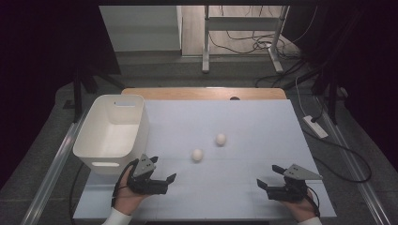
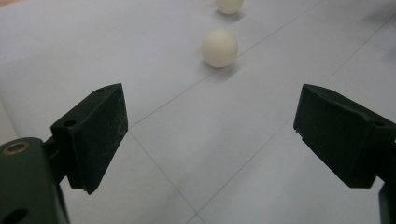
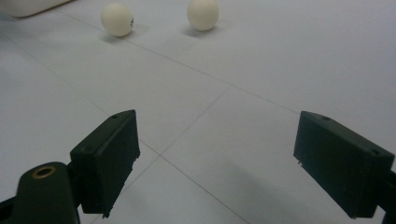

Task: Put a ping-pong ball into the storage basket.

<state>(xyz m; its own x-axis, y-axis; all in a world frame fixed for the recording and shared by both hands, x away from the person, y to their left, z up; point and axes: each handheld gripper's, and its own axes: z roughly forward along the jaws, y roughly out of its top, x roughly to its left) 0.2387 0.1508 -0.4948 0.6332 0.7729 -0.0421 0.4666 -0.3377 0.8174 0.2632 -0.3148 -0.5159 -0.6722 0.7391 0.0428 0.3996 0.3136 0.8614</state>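
Two white balls lie on the pale table [image 1: 244, 122]: the nearer ball [image 1: 197, 154] [image 2: 220, 48] [image 3: 116, 19] and the farther ball [image 1: 220, 139] [image 2: 229, 4] [image 3: 202, 14]. My left gripper [image 1: 164, 168] [image 2: 210, 140] is held low at the front left, open, its jaws wide apart and aimed at the nearer ball a short way ahead. At the front right my right gripper [image 1: 267, 177] [image 3: 217, 158] is also open with nothing between its jaws, both balls well ahead of it.
A white plastic bin [image 1: 112, 133] stands at the table's left side, just beyond the left hand; a bit of it [image 3: 28, 5] shows in the right gripper view. A wooden strip [image 1: 206, 93] runs along the far edge. Cables and a desk frame [image 1: 244, 33] lie on the floor behind.
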